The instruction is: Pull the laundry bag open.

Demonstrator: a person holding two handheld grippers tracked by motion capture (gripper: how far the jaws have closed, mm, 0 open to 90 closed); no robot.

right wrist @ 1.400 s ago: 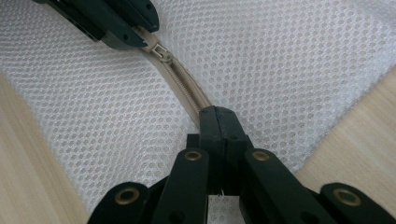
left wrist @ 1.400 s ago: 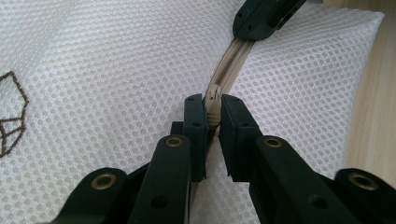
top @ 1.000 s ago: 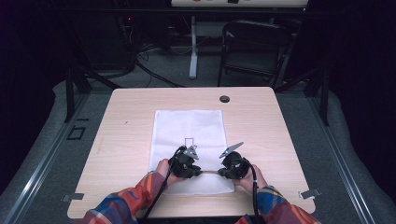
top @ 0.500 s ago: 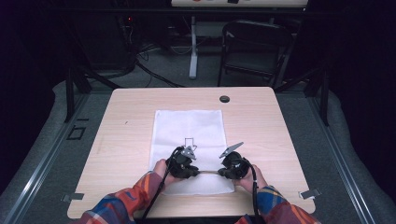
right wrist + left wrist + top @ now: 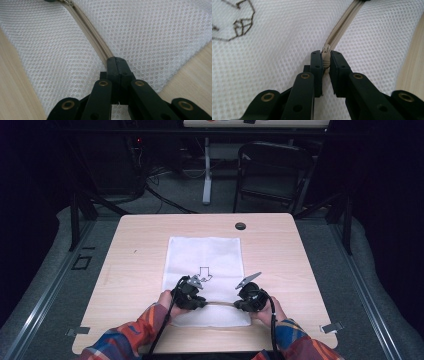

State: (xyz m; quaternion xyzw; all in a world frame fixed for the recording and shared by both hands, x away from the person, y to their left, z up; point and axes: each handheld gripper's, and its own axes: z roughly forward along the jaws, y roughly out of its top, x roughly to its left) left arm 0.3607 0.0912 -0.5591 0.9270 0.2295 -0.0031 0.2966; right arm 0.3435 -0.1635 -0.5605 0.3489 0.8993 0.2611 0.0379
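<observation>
A white mesh bag (image 5: pixel 205 255) lies flat on the table, with a black printed outline (image 5: pixel 204 273) on it and a beige zipper (image 5: pixel 220 304) running across its near end. My left gripper (image 5: pixel 192 297) sits at the zipper's left part. In the left gripper view the left gripper (image 5: pixel 326 53) is shut on the small beige zipper pull (image 5: pixel 326 47). My right gripper (image 5: pixel 245 300) holds the other end. In the right gripper view the right gripper (image 5: pixel 115 61) is closed tight where the zipper (image 5: pixel 87 27) runs into its jaws.
The wooden table (image 5: pixel 135 250) has a dark cable hole (image 5: pixel 240 226) at its far edge. Bare wood lies on both sides of the bag. Behind the table stand a dark chair (image 5: pixel 272 170) and cables on the floor. The person's plaid sleeves (image 5: pixel 125 340) enter from the bottom.
My left gripper has edged slightly to the left along the zipper with the pull in its jaws. The right gripper has stayed where it was.
</observation>
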